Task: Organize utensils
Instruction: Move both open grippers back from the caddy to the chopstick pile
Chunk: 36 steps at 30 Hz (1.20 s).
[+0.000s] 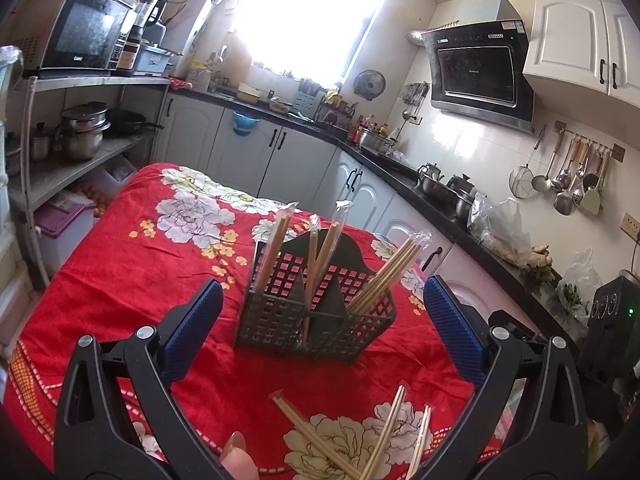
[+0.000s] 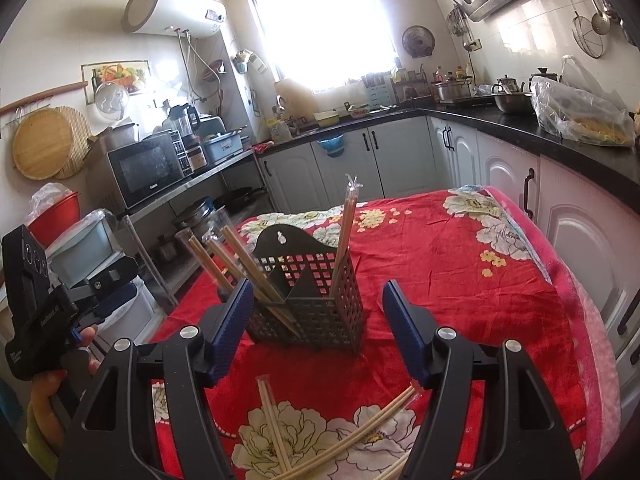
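Note:
A dark perforated utensil caddy [image 1: 316, 320] stands on the red floral tablecloth [image 1: 140, 264]. Several plastic-wrapped chopstick pairs [image 1: 384, 276] stand in its compartments. More wrapped chopstick pairs [image 1: 384, 436] lie loose on the cloth in front of it. My left gripper [image 1: 320, 300] is open and empty, hovering above the cloth with the caddy between its blue pads. In the right wrist view the caddy [image 2: 316, 300] sits just beyond my right gripper [image 2: 318, 292], which is open and empty. Loose chopsticks [image 2: 276, 424] lie under it. The left gripper's body [image 2: 44, 308] shows at far left.
Kitchen counters with white cabinets [image 2: 508, 184] run along the table's right and far sides. A metal shelf with a microwave [image 2: 150, 170] and pots stands left. A plastic bag [image 2: 580, 108] lies on the black counter.

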Tool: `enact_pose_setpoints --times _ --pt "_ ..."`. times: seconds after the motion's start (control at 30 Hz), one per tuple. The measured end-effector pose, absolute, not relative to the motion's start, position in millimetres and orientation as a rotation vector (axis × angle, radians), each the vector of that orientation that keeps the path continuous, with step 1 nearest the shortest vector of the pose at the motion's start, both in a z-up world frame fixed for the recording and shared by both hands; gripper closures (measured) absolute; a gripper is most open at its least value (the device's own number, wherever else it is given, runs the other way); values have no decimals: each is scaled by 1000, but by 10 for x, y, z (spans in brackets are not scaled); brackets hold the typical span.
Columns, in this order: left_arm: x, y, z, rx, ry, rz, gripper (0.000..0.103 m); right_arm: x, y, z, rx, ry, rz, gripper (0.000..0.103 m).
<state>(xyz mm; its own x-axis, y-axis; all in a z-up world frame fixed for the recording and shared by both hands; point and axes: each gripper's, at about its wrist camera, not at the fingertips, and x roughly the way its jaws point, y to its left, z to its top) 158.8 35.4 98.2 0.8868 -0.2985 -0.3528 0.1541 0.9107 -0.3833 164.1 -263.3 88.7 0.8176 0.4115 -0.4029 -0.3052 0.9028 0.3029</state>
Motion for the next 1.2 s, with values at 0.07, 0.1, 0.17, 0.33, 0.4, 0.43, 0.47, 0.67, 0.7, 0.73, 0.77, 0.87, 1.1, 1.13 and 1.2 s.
enact_pose_setpoints --times 0.07,0.1,0.17,0.33,0.4,0.43,0.47,0.67,0.7,0.73,0.77,0.87,1.1,1.13,1.2 --pt "1564 376 964 -357 423 -237 11 1622 -2617 865 227 485 386 38" --pt "1553 394 948 -359 425 -236 11 1613 -2610 851 226 489 387 38" --pt "1540 414 928 -362 430 -232 11 1598 -2601 827 223 495 388 38" --pt "1508 439 865 -357 448 -222 11 1553 -2545 748 218 518 390 38" --pt "1483 440 842 -356 451 -223 11 1531 -2507 711 213 528 393 36" --pt "1469 440 830 -355 454 -224 11 1525 -2491 698 212 531 395 36" --pt "1458 439 820 -353 456 -222 11 1517 -2474 680 209 537 397 36" --pt "1385 466 742 -348 474 -213 11 1477 -2419 582 202 563 408 36" --pt "1373 476 724 -349 477 -211 11 1470 -2409 563 201 568 410 35" --pt "1361 481 712 -350 479 -209 11 1467 -2399 556 199 571 411 35" --pt "1351 489 698 -351 483 -206 11 1460 -2391 544 197 575 413 35" --pt "1323 507 673 -350 488 -199 11 1446 -2373 494 192 587 420 35" --pt "1282 527 599 -354 506 -183 11 1427 -2330 394 182 612 434 35" --pt "1275 536 582 -355 511 -180 11 1426 -2324 385 182 615 435 35" --pt "1266 551 556 -356 517 -176 11 1417 -2315 353 182 625 441 35"
